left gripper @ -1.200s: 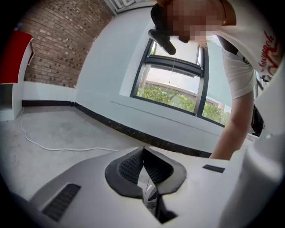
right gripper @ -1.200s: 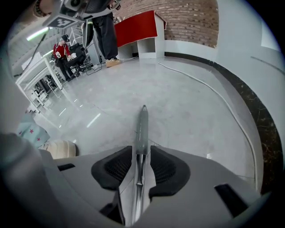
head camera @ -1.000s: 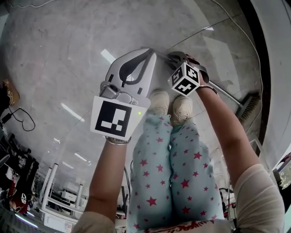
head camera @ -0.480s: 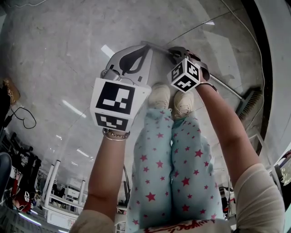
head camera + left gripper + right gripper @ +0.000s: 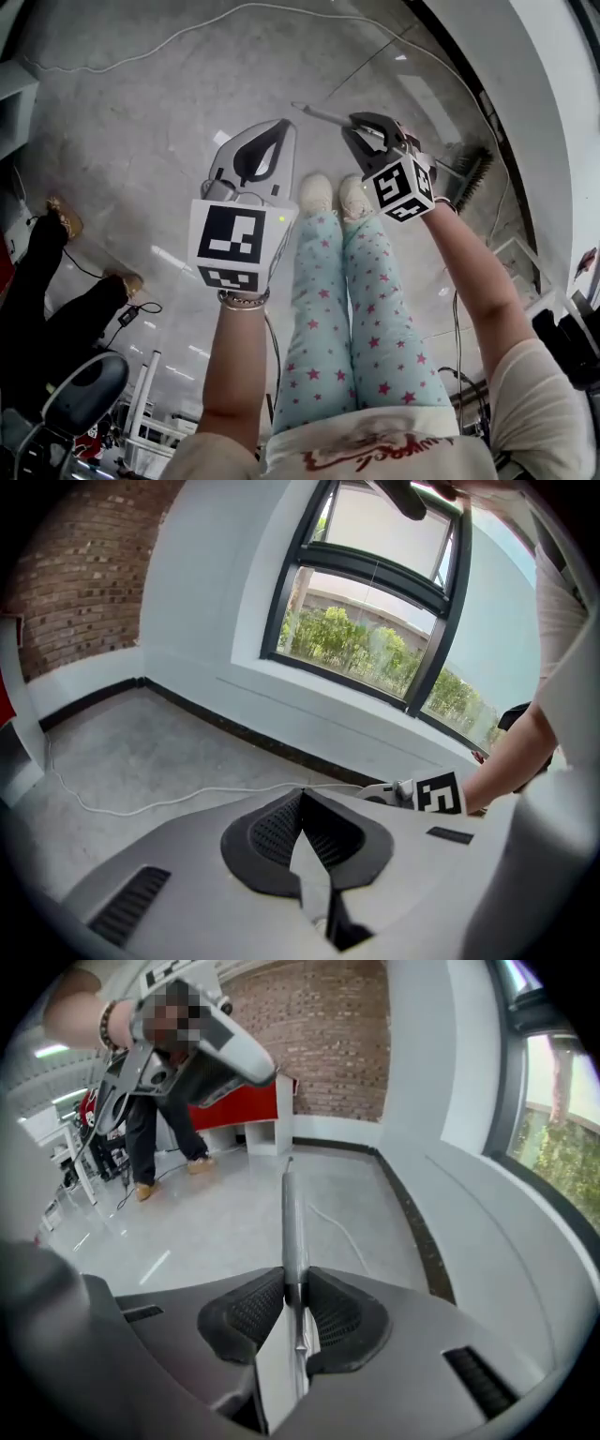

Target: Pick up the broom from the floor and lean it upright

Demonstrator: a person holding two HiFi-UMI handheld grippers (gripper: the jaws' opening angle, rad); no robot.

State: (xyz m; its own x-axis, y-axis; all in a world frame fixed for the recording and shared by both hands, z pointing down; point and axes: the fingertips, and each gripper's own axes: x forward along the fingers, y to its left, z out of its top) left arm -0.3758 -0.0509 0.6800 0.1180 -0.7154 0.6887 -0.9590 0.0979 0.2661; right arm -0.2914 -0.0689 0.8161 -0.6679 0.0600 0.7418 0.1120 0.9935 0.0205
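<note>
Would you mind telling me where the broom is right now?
Head view, upper right: the broom is clamped by its handle in the right gripper, brush head toward the white wall.

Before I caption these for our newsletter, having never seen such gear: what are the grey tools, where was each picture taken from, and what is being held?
No robot here: a person holds a two-jaw gripping tool in each hand. One picture comes from a camera on the person's head, looking down past starred trousers at the grey floor. The other two come from cameras riding on the tools, looking along their jaws. The left gripper has its jaws together, with nothing between them. The right gripper is clamped on the thin metal handle of a broom, whose brush end shows at the right of the head view. A white cord lies on the floor.
</note>
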